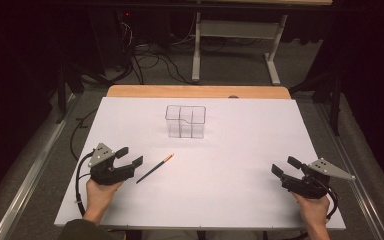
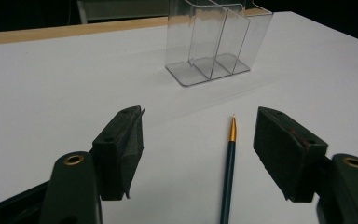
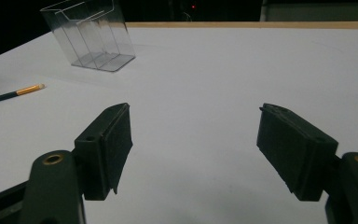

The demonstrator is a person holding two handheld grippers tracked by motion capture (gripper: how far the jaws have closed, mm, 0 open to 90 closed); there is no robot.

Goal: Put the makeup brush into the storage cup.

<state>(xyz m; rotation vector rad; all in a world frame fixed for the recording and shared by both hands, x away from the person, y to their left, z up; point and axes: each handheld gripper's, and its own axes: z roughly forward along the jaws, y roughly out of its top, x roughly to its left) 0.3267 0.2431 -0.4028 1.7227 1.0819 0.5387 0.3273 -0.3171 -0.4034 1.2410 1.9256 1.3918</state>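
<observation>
The left hand-held gripper (image 1: 130,156) rests low on the bench with its jaws spread wide and nothing between the pads; in the left gripper view (image 2: 198,151) the pencil (image 2: 228,168) lies on the sheet in the gap between the jaws, nearer the right jaw and touching neither. The pencil (image 1: 154,168) is dark green with a gold ferrule, lying flat just beside this gripper, slanted so that its ferrule end points toward the clear organizer (image 1: 185,121). The organizer is a see-through plastic box with inner dividers, standing upright well beyond the pencil, near the far middle of the bench. The right hand-held gripper (image 1: 283,166) sits well apart from the pencil on the other side, also spread, with bare surface between its jaws (image 3: 193,149). The bench (image 1: 230,150) is covered by a plain white sheet, with a strip of light wood (image 1: 198,91) showing along its far edge behind the organizer. Beyond that the room is dark: grey floor, tangled black cables (image 1: 150,62), and the white legs of another table (image 1: 235,50).
</observation>
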